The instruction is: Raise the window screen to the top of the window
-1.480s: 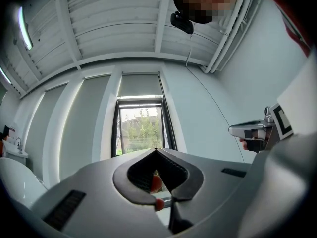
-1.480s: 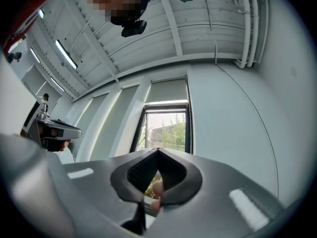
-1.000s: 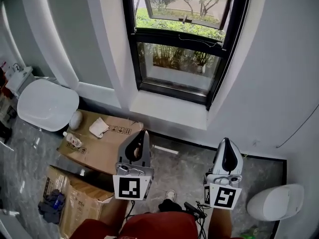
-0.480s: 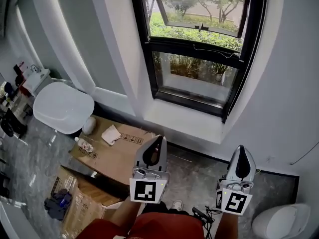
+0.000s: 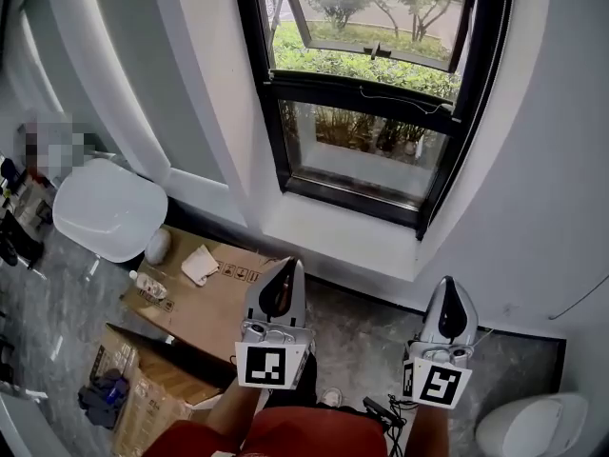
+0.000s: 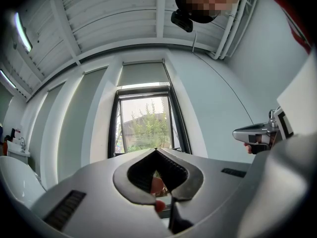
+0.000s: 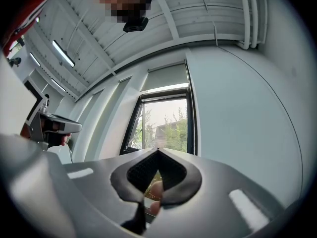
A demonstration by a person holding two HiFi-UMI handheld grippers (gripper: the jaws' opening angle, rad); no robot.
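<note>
Fingers (image 6: 99, 197) clenched empty on your left gripper (image 5: 284, 272) and right gripper (image 5: 447, 288), well short of the window (image 5: 366, 150); arrive shut and you'll knock its frame.

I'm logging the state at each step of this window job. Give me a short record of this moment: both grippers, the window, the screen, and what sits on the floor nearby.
left gripper: jaws shut, nothing held, short of the window
right gripper: jaws shut, nothing held, short of the window
window: black frame, upper pane tilted open, greenery outside
window screen: position cannot be made out
sill: white, below the frame
floor, left: cardboard box, white tissue on it
</note>
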